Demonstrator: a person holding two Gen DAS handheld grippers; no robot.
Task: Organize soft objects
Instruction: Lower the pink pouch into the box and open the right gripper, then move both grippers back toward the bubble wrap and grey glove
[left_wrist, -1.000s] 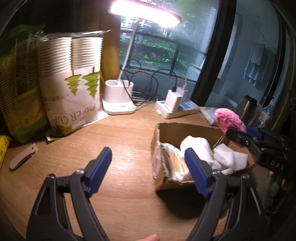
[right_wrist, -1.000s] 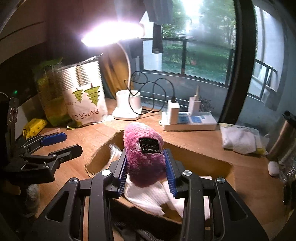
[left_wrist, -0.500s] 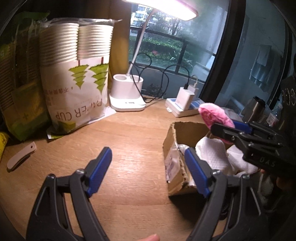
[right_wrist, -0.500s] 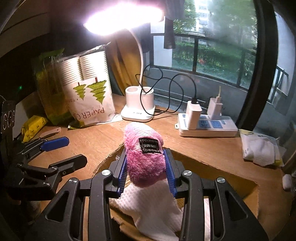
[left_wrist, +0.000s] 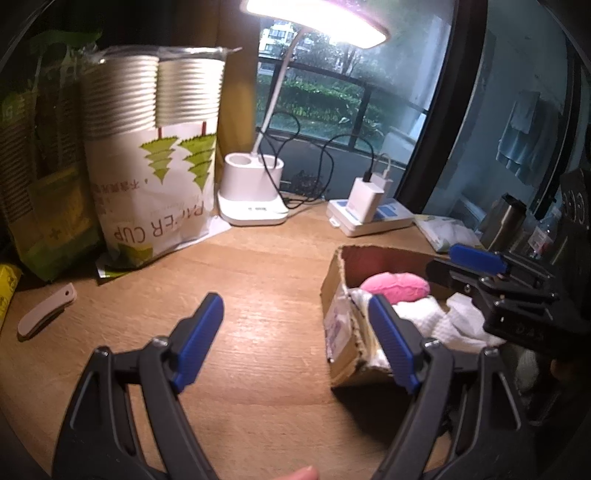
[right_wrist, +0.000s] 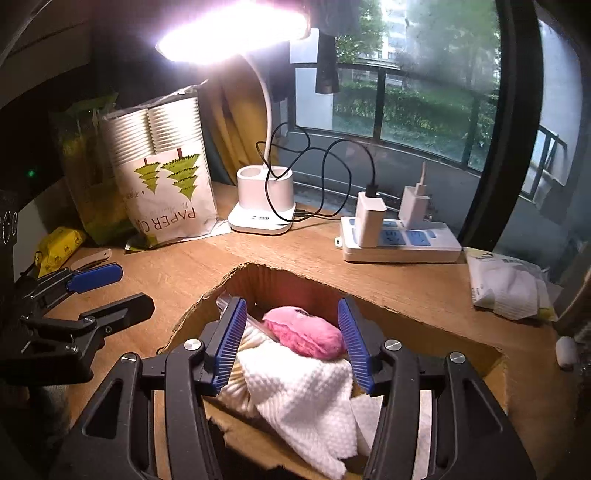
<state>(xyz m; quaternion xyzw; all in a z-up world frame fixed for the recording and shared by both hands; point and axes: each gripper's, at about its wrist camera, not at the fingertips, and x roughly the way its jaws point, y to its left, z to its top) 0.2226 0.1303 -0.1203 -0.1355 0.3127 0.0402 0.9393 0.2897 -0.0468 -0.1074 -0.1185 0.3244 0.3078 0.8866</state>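
Note:
A pink plush toy (right_wrist: 304, 334) lies inside the open cardboard box (right_wrist: 388, 302), on top of white knitted cloths (right_wrist: 295, 387). My right gripper (right_wrist: 291, 345) is open above the box, its blue pads on either side of the toy and apart from it. In the left wrist view the toy (left_wrist: 397, 286) shows in the box (left_wrist: 338, 325), with the right gripper (left_wrist: 476, 258) over it. My left gripper (left_wrist: 295, 343) is open and empty above the wooden desk (left_wrist: 266, 295), left of the box.
A bag of paper cups (left_wrist: 155, 177), a lit desk lamp (left_wrist: 255, 195) and a power strip with chargers (left_wrist: 369, 214) stand at the back. A white knife-like tool (left_wrist: 46, 314) lies at the left. A packet of tissues (right_wrist: 506, 284) lies at the right.
My right gripper opened and let go of the pink plush toy, which now lies in the box. My left gripper stayed open and shifted slightly.

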